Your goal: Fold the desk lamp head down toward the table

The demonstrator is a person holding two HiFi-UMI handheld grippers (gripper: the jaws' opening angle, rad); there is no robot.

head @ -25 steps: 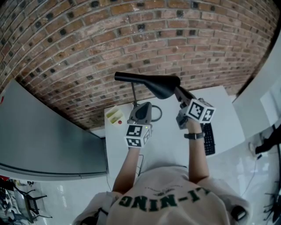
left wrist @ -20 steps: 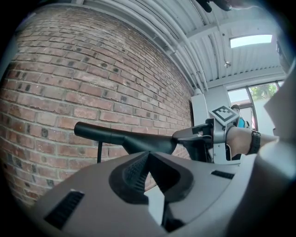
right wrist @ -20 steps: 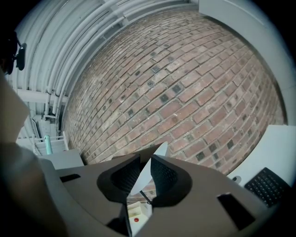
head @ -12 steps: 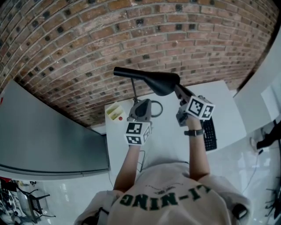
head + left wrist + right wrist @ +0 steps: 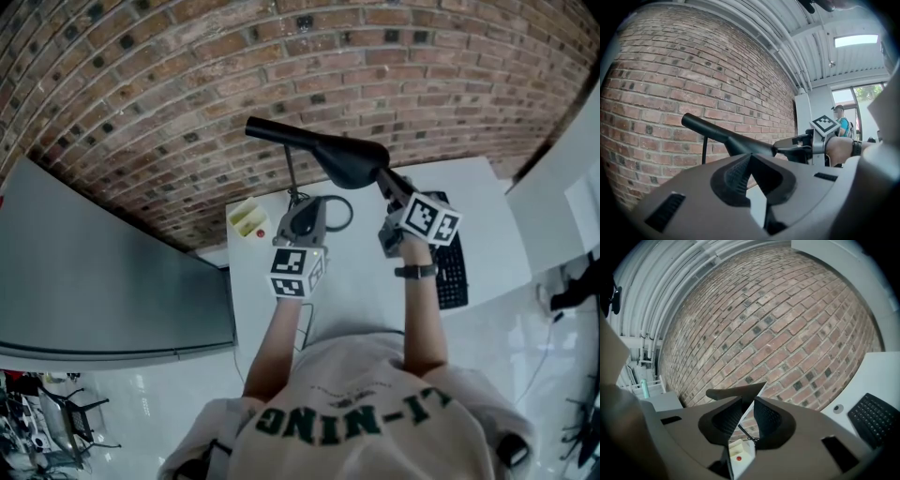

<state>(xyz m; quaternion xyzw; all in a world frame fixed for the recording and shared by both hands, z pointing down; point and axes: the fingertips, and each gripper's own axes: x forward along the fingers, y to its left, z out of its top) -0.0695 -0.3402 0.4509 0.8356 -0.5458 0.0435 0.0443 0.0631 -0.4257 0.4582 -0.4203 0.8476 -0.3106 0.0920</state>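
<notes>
The right hand-held gripper (image 5: 749,405) pinches the wide end of the lamp head (image 5: 328,155), which reaches away to its left, high above the desk (image 5: 361,286); that grip gives leverage for folding. The left hand-held gripper (image 5: 751,161), jaws together and empty, sits just behind the pole (image 5: 704,150), probably to steady it.

Bright, even daylight; the skylight (image 5: 855,41) glares white. Fisheye distortion bows the brick wall (image 5: 281,66), and both gripper views darken to black at the corners.
</notes>
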